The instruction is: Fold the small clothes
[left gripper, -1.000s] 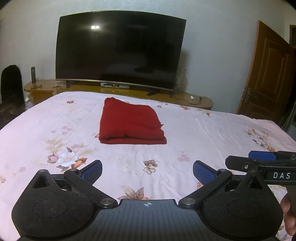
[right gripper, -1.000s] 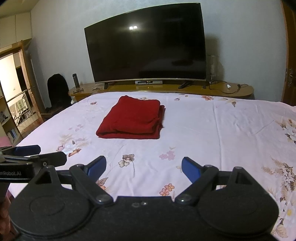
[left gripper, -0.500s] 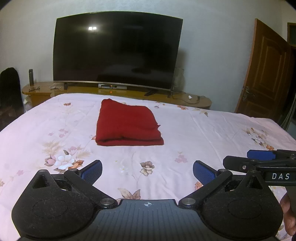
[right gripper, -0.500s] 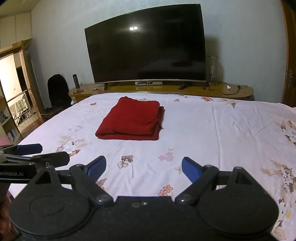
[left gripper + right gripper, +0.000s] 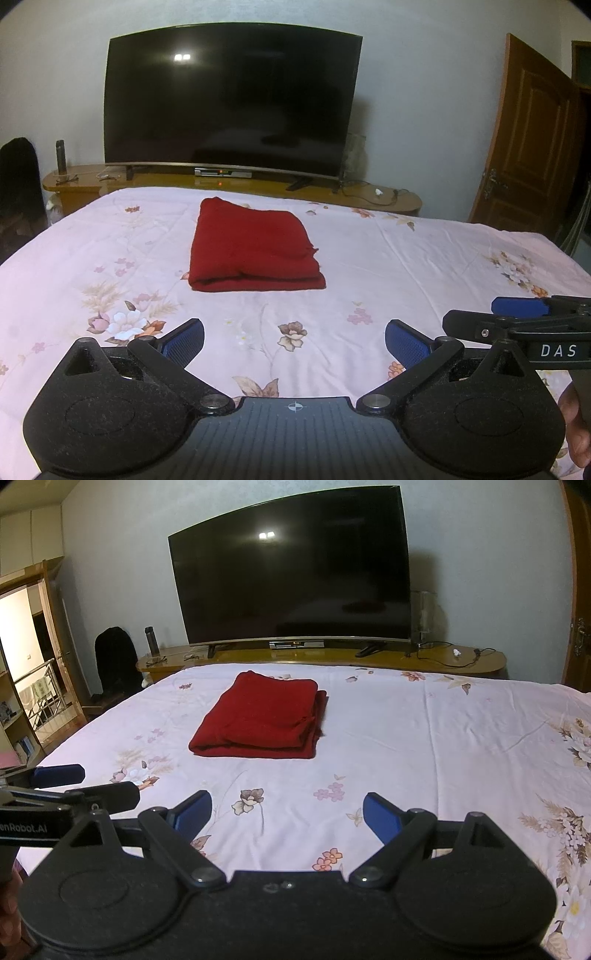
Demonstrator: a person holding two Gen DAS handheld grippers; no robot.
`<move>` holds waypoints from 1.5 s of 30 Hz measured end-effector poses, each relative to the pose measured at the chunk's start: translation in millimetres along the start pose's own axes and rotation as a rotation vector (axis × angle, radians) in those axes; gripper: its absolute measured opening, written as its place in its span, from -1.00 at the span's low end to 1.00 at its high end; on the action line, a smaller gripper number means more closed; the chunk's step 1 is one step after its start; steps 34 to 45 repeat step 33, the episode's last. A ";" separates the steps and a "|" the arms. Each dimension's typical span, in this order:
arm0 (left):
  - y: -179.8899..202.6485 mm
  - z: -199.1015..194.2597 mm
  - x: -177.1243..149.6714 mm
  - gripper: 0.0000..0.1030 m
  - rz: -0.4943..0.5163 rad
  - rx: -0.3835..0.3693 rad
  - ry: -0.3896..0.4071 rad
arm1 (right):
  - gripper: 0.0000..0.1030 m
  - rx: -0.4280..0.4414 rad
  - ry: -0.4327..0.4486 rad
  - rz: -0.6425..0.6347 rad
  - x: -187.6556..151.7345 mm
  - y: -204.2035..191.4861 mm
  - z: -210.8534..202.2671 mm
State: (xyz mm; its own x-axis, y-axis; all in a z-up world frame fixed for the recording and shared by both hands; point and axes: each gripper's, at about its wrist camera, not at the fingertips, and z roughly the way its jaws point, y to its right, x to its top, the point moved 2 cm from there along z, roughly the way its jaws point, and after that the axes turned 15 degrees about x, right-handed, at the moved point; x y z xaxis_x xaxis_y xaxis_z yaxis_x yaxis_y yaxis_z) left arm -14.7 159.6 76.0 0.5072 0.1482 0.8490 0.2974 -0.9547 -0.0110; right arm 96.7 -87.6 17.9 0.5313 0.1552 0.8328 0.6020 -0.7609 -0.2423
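A red garment (image 5: 255, 247) (image 5: 264, 720) lies folded into a neat rectangle on the pale floral bedsheet (image 5: 406, 266) (image 5: 424, 738), towards the far side of the bed. My left gripper (image 5: 294, 338) hovers over the near part of the bed, well short of the garment, open with nothing between its blue pads. My right gripper (image 5: 287, 810) is likewise open and empty, at about the same distance from the cloth. Each gripper shows at the edge of the other's view: the right gripper (image 5: 517, 314) at the right edge, the left gripper (image 5: 70, 786) at the left edge.
A large dark television (image 5: 231, 99) (image 5: 291, 568) stands on a low wooden cabinet (image 5: 369, 194) beyond the bed's far edge. A brown door (image 5: 532, 144) is at the right. A dark chair (image 5: 114, 657) and an open doorway (image 5: 22, 657) are at the left.
In the left wrist view the garment and television have shifted slightly left and down. The right wrist view is nearly unchanged, and both grippers have stayed open.
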 end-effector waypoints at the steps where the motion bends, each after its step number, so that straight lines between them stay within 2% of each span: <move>1: 0.3 0.1 0.1 1.00 -0.001 0.001 -0.001 | 0.72 0.001 -0.001 -0.002 0.2 0.5 0.8; 25: -0.7 -1.4 -1.2 1.00 0.000 0.006 0.022 | 0.72 0.007 -0.006 -0.010 -0.4 4.6 2.7; 31: 0.4 -7.4 -1.2 0.99 0.009 0.018 0.077 | 0.72 0.006 -0.002 -0.010 0.1 4.7 2.3; 45: 0.0 -7.9 -0.7 0.99 -0.005 0.011 0.074 | 0.72 0.005 0.001 -0.011 1.3 5.2 3.1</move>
